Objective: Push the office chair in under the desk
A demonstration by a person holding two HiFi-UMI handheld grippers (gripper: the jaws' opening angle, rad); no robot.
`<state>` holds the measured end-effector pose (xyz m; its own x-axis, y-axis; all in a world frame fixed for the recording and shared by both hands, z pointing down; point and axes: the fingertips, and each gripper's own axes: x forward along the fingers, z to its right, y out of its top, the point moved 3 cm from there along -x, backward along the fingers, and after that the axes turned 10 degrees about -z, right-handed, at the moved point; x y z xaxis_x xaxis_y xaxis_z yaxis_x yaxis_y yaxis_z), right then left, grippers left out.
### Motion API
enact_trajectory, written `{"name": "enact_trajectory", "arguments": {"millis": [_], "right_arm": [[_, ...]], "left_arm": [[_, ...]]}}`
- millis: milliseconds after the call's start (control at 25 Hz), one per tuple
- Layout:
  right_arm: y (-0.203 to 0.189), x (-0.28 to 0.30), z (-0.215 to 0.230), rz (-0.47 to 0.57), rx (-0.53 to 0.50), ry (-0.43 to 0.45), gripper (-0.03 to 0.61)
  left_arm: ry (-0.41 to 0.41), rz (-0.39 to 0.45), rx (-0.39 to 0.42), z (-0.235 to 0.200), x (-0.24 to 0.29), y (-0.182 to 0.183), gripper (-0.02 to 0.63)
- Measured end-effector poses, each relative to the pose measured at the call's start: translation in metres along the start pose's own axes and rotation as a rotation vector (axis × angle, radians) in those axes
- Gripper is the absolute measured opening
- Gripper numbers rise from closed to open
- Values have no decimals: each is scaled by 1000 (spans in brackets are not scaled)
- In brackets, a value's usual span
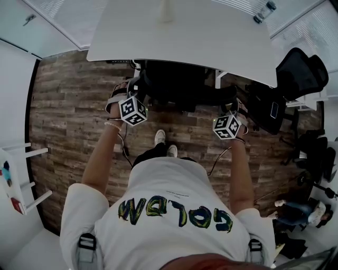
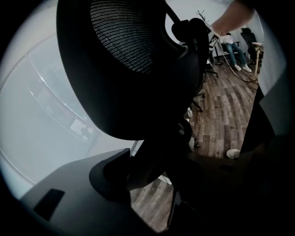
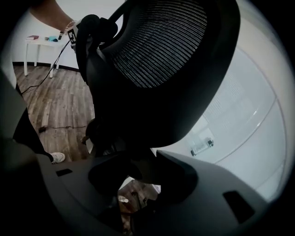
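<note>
Observed from the worktop's near side, working outward.

Left gripper (image 1: 131, 90): its fingers (image 2: 69, 193) are set wide around the back frame of the office chair (image 1: 174, 87). The near pad bears on the frame. The far pad is lost in shadow, but the hold reads as clamped.

Right gripper (image 1: 234, 108): its fingers (image 3: 207, 193) are closed on the same frame at a narrower spread, with the dark upright caught between the pads.

Governing relation: the chair lies straight ahead of both sets of fingers, between them and the worktop (image 1: 185, 37). The chair back runs broadly parallel to the worktop's near edge. One gripper sits at each end of it, so neither hand is nearer. In my judgement the push must go square to that edge. An uneven push from either hand would swivel the chair.

Position: the seat is already beneath the worktop's near edge, and the back stands just outside it.

Differences between views: only the head view shows the chair against the worktop, plus a second chair (image 1: 301, 74) off the worktop's right end and a bottle (image 1: 264, 11) at its far edge. Only the gripper views show the contact itself, with the mesh back (image 2: 124, 50) rising above the fingers.
</note>
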<state>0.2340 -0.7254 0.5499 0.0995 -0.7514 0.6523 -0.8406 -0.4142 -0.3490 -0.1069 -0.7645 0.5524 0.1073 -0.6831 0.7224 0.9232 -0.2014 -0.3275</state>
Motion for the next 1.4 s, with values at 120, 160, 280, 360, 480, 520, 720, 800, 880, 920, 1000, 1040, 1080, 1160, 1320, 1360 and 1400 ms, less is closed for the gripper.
{"name": "enact_trajectory", "arguments": {"millis": [120, 160, 280, 360, 480, 520, 720, 800, 880, 920, 1000, 1040, 1080, 1160, 1320, 1360, 1400], "right_arm": [[9, 11, 5, -7, 3, -3, 175], [12, 14, 7, -10, 3, -4, 175], [16, 25, 14, -18, 5, -7, 175], [19, 31, 18, -17, 9, -10, 175], [24, 38, 23, -12, 10, -12, 175], [26, 40, 25, -10, 9, -11, 175], [32, 48, 31, -5, 8, -1, 175], [35, 52, 34, -3, 3, 3, 175], [37, 56, 37, 1, -1, 4, 175], [37, 56, 37, 3, -1, 4, 175], [38, 57, 38, 5, -3, 7, 176], [39, 58, 39, 8, -4, 7, 176], [40, 59, 40, 10, -4, 7, 176], [40, 60, 41, 10, -3, 8, 176], [42, 62, 42, 9, -4, 7, 176], [43, 62, 42, 10, -5, 7, 176], [43, 63, 43, 10, -5, 8, 176]], "left_arm": [[-1, 4, 5, -14, 11, 1, 225], [-7, 3, 6, -17, 14, 2, 225], [-21, 0, 10, -26, 25, 5, 224], [-18, 3, 14, -31, 31, 8, 224], [-11, 2, 12, -40, 36, 9, 224], [-11, -3, 10, -42, 38, 10, 224], [-10, -27, -9, -51, 47, 11, 225], [-9, -37, -15, -54, 51, 12, 227], [-4, -44, -19, -58, 54, 13, 228], [-1, -45, -20, -59, 55, 13, 229], [2, -45, -22, -60, 56, 13, 230], [2, -45, -22, -61, 56, 13, 230], [2, -46, -23, -62, 57, 14, 230], [-1, -47, -23, -63, 58, 14, 230], [0, -47, -22, -65, 58, 14, 230], [-1, -48, -22, -66, 58, 14, 230], [-3, -49, -23, -66, 59, 15, 230]]}}
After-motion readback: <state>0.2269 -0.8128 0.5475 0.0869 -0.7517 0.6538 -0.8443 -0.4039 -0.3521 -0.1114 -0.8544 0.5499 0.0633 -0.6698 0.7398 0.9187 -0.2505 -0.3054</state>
